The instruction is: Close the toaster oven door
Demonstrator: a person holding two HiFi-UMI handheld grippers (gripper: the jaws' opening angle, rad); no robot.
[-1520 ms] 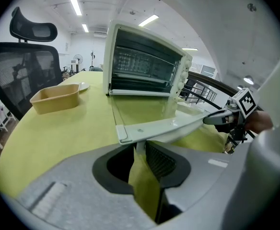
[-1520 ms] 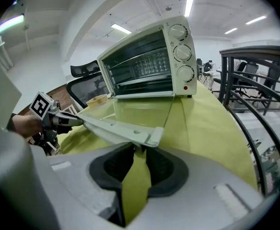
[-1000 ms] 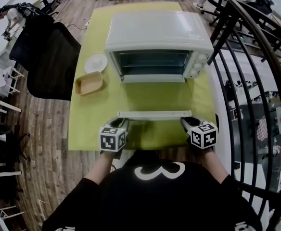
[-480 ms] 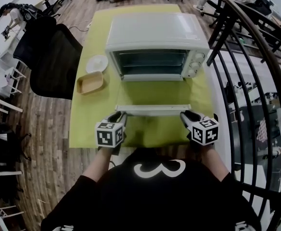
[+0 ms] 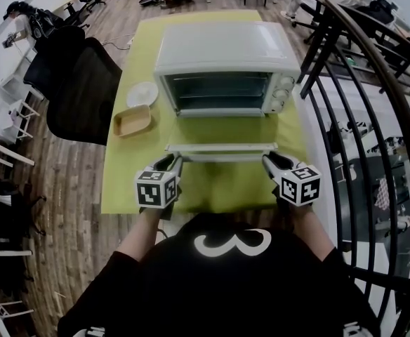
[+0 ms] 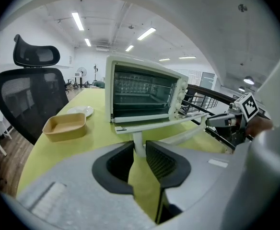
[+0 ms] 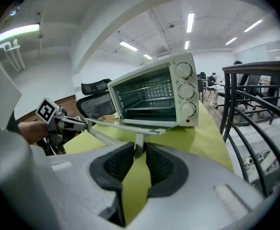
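A white toaster oven [image 5: 222, 55] stands at the far end of the yellow-green table [image 5: 131, 174], its glass door hanging open toward me. The door's white handle bar [image 5: 221, 147] runs across between my two grippers. My left gripper [image 5: 173, 161] is shut on the handle's left post [image 6: 139, 145], which sits between the dark pads. The right gripper [image 5: 269, 160] is shut on the right post [image 7: 138, 145] the same way. Both gripper views look under the raised door at the oven [image 6: 145, 95] [image 7: 154, 97], whose wire rack shows inside.
A white plate [image 5: 141, 93] and a tan baking dish [image 5: 133, 121] lie left of the oven. A black office chair [image 5: 78, 83] stands off the table's left side. Black metal railing [image 5: 352, 118] runs close along the right edge.
Both grippers have risen together with the handle bar between them, and the door has swung up from its lowered position toward the oven.
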